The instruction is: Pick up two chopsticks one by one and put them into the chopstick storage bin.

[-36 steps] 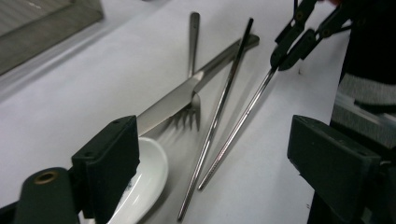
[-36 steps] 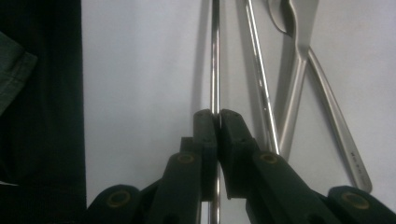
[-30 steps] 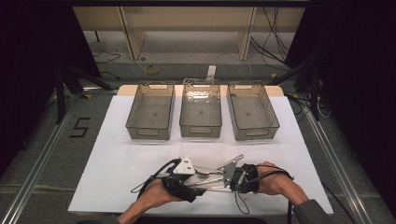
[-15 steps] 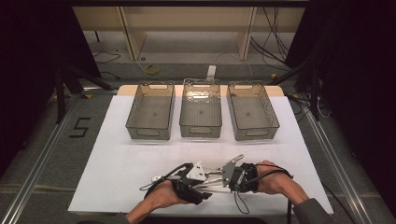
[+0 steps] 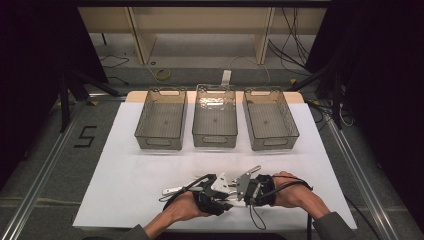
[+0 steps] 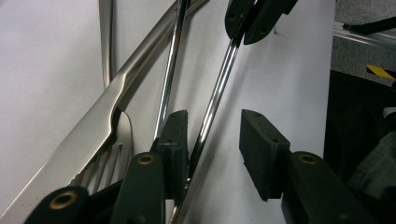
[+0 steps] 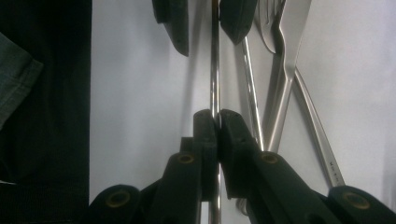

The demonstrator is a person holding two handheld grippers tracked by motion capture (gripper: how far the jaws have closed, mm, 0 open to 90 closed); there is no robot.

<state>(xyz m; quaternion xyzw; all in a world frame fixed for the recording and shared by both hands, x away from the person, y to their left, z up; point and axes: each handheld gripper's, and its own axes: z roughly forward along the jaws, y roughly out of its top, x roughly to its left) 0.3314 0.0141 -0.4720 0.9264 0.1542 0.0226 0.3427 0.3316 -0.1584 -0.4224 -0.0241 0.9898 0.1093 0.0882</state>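
White table (image 5: pixel 125 190), right gripper (image 7: pixel 217 119) clenched on thin steel rod (image 7: pixel 214 70), left gripper (image 6: pixel 212 140) closing around it, untouched

A white sheet (image 5: pixel 125 185) covers the table, with a strip of bare wood (image 5: pixel 134 95) showing at its far edge. Three clear plastic bins stand in a row across the far half: a left bin (image 5: pixel 161 120), a middle bin (image 5: pixel 215 117) and a right bin (image 5: pixel 270 120), just beside one another. At the near edge, centre, lies a small cluster of metal cutlery (image 5: pixel 172 190).
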